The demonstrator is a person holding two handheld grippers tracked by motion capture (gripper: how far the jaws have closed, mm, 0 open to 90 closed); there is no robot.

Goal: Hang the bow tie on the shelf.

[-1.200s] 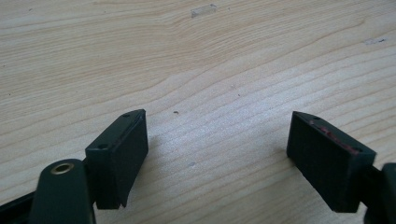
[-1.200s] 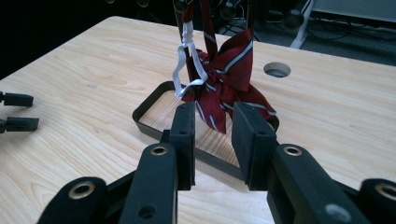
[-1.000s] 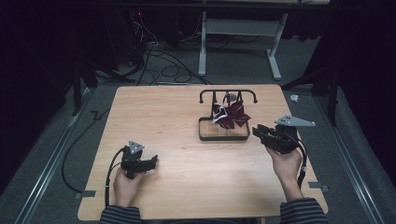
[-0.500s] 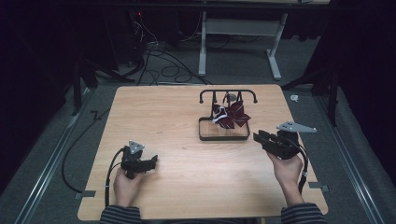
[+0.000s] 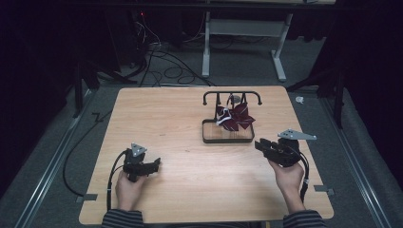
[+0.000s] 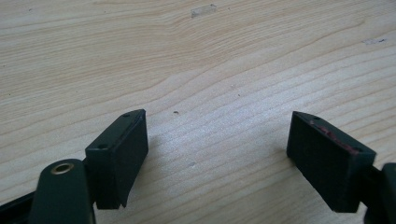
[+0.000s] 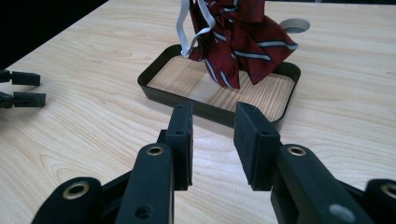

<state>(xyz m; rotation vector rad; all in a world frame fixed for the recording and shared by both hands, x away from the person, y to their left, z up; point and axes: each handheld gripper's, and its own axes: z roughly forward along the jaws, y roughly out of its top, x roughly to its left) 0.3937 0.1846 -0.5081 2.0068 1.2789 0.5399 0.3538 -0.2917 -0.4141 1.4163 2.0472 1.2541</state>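
Grippers apart on the table [image 5: 171, 114], bow tie [image 5: 235, 117] hanging over its tray [image 5: 227, 138].

Right gripper [image 7: 212, 135] points at the tray with jaws narrowly parted and empty; the tie's top is cut off at the frame's upper edge. Left gripper [image 6: 217, 156], lower left, gapes wide over bare wood.

The person wears striped sleeves [image 5: 122, 218], dark with thin light lines. Each hand has a black two-jaw tool. The left gripper [image 6: 217, 154] has flat, blocky black pads [image 6: 122, 149]; one shows a red strip on top. A brass ring sits in its arm. The right gripper [image 7: 212, 140] has round brass-ringed holes. Both carry a grey three-cornered plate [image 5: 297, 135] and a black cable [image 5: 113, 171].
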